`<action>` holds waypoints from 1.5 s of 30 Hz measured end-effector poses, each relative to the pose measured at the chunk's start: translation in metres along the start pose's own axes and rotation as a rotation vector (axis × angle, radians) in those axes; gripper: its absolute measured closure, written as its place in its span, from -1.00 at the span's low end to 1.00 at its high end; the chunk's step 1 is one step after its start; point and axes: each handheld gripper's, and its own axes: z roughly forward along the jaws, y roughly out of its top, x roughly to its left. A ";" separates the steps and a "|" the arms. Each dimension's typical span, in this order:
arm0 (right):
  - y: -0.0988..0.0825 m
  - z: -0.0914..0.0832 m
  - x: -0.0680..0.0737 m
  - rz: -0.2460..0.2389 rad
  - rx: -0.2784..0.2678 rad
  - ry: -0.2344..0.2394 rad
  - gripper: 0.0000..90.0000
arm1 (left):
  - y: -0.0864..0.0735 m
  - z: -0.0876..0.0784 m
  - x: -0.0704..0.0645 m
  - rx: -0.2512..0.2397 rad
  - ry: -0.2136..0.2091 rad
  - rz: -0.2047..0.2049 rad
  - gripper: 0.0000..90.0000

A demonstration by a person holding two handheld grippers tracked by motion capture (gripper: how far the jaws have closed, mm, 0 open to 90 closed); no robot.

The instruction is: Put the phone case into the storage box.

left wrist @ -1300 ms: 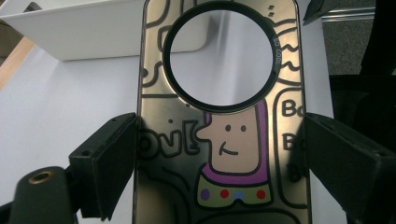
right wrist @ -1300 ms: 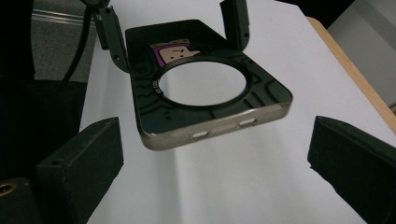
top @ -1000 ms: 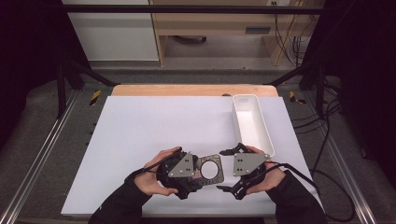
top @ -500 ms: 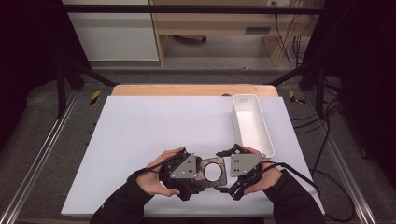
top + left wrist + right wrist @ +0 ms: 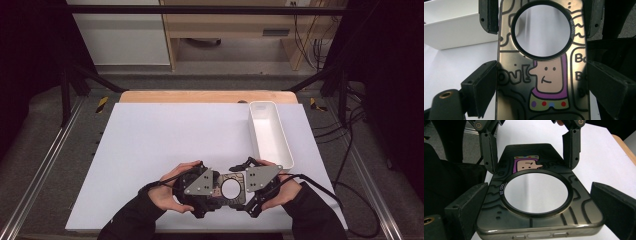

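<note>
Both claws grip one thing between them: my left claw [image 5: 216, 186] is closed across the width of a smoky translucent phone case [image 5: 231, 189] with a cartoon figure and a round ring cut-out, its pads pressing the long edges, and my right claw [image 5: 244, 184] holds the other end, though whether its pads [image 5: 465, 213] actually press the edges I cannot tell. I judge the two-ended hold keeps the thin shell level and stops it twisting. It hangs just above the white tabletop [image 5: 165, 145], between my hands. Ahead of the right claw, near but apart, sits a long white plastic bin [image 5: 270, 132], likely where the case belongs.
</note>
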 end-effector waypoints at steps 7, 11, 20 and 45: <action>-0.001 0.001 -0.001 -0.004 -0.007 0.017 -0.77 | -0.003 0.000 0.001 0.004 0.008 0.000 -0.74; -0.002 0.002 -0.001 -0.010 -0.014 0.025 -0.75 | -0.004 0.000 0.001 0.004 0.005 0.000 -0.74; -0.002 0.002 -0.002 -0.013 -0.025 0.025 -0.74 | -0.004 0.000 0.003 0.005 0.002 0.001 -0.74; -0.001 -0.003 -0.005 0.017 -0.023 0.038 -0.73 | -0.006 -0.009 0.008 -0.035 -0.028 -0.048 -0.87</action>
